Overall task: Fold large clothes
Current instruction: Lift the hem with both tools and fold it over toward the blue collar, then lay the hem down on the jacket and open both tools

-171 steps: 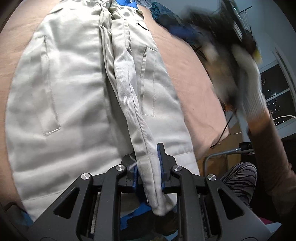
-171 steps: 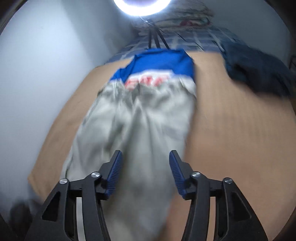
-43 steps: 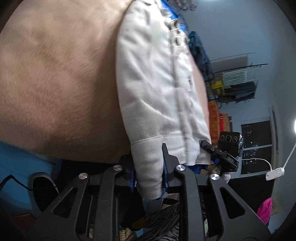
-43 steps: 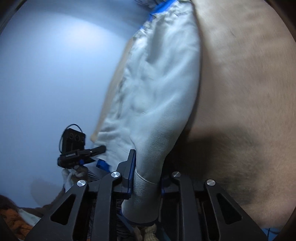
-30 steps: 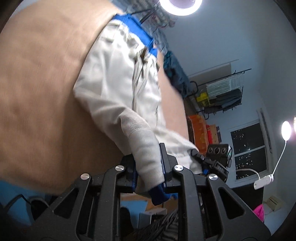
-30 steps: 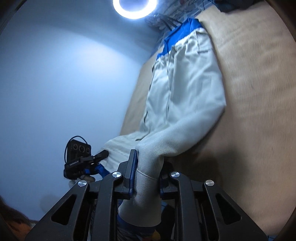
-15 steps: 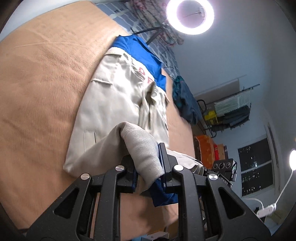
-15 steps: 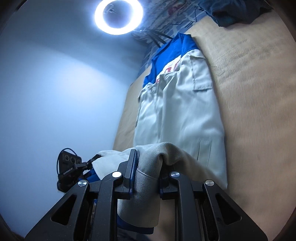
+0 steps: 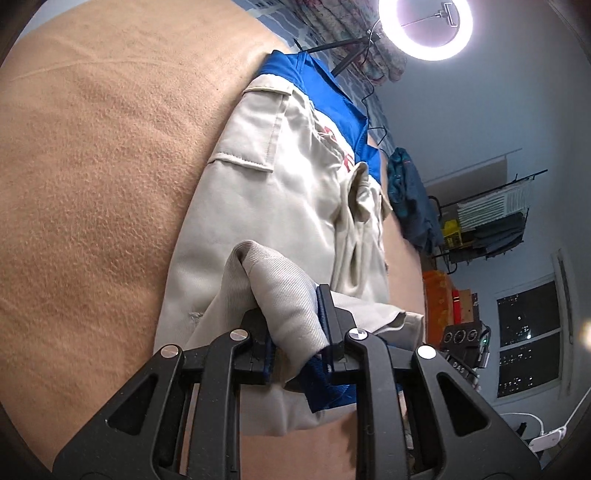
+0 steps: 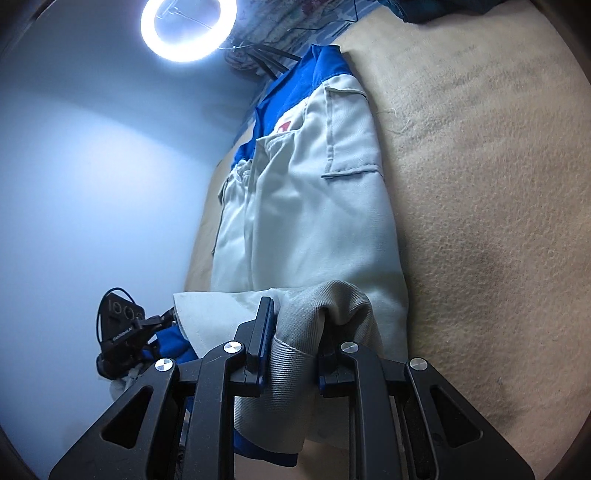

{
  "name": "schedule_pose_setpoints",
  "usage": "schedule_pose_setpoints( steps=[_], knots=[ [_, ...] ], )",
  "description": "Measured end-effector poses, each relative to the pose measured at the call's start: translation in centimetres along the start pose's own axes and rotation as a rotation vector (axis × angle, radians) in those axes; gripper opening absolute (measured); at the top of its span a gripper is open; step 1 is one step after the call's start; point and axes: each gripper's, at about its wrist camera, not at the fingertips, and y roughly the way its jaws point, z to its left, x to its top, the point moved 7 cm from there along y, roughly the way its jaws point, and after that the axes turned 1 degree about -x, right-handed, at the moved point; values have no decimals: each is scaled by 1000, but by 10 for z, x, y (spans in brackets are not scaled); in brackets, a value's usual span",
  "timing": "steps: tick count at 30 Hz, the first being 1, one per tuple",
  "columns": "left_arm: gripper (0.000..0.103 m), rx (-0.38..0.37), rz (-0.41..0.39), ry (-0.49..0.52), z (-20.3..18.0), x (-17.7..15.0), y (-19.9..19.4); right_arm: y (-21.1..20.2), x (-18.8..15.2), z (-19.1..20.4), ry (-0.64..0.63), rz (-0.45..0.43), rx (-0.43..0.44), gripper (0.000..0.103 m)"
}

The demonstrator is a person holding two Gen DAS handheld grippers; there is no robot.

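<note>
A large pale grey jacket [image 9: 288,192] with blue trim lies lengthwise on a tan blanket [image 9: 92,177], its blue collar end far from me. My left gripper [image 9: 295,332] is shut on the ribbed hem corner [image 9: 284,291], lifted and carried over the jacket's body. In the right wrist view the same jacket [image 10: 317,206] stretches away, and my right gripper [image 10: 295,332] is shut on the other hem corner [image 10: 325,306]. The hem edge spans between both grippers, folded toward the collar. Each view shows the other gripper at its side, low in the frame.
A lit ring light [image 9: 424,29] on a stand rises beyond the bed's far end. A dark blue garment [image 9: 410,199] lies at the blanket's far right edge. Shelving with boxes [image 9: 487,221] and a dark window [image 9: 528,339] stand to the right. A bare wall [image 10: 92,166] runs along the left.
Both grippers have carried the hem forward over the jacket toward the collar and lowered. The jacket's lower part now doubles over its body. Both grips are unchanged.
</note>
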Motion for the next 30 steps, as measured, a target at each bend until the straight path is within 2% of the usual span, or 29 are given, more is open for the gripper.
schedule_pose_setpoints(
  steps=[6,7,8,10,12,16,19,21,22,24,27,30],
  knots=[
    [28,8,3,16,-3,1,-2,-4,2,-1,35,-2,45,21],
    [36,0,7,18,-4,2,-2,-5,2,0,35,2,55,24],
    [46,-12,3,14,-5,3,-4,-8,2,1,37,8,66,28],
    [52,-30,-23,5,-8,5,-10,-14,4,4,45,4,86,53],
    [55,-48,-40,-7,-10,10,-16,-21,7,8,52,-14,110,63],
    [55,-82,-114,4,-21,21,-43,-51,17,13,56,-74,134,65],
    [55,-53,-162,109,-35,18,-66,-72,16,27,-51,-112,113,65],
    [55,-18,-169,198,-43,8,-73,-76,5,43,-181,-92,92,57],
    [55,4,-157,255,-47,0,-73,-73,-2,51,-237,-65,82,50],
    [55,55,-116,340,-51,-15,-63,-59,-13,61,-318,-12,50,42],
    [54,111,-65,392,-51,-27,-37,-32,-20,68,-413,28,-29,40],
    [51,169,-63,413,-50,-23,-16,-7,-13,70,-459,17,-97,40]
  ],
)
